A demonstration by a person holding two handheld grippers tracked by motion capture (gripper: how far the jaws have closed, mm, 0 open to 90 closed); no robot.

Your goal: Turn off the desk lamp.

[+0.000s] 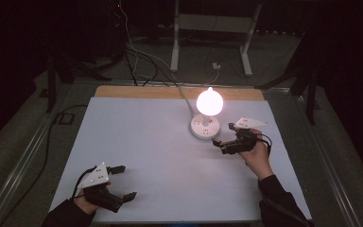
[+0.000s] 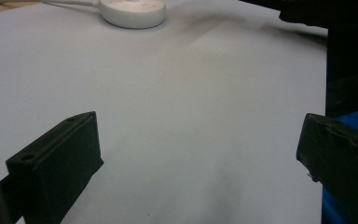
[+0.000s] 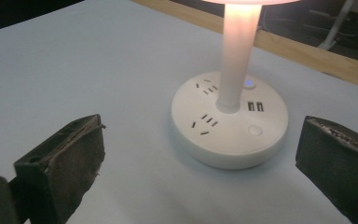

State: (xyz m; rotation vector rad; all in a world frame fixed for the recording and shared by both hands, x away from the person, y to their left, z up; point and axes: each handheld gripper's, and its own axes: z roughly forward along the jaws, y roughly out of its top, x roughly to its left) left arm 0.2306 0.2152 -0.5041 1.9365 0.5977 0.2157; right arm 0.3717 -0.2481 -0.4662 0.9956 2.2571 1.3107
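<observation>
The pale tabletop (image 1: 160,142) carried a round white socket base (image 1: 205,126) near its far edge, right of centre, with a lit lamp bulb (image 1: 210,100) standing on a stem from its middle. The right gripper (image 1: 223,138) hovered just beside the base, fingers (image 3: 60,163) spread and empty. The left gripper (image 1: 123,182) sat well apart at the near left, fingers (image 2: 56,163) likewise released.

White table (image 1: 137,142); lit lamp base (image 1: 205,126) on it.
</observation>
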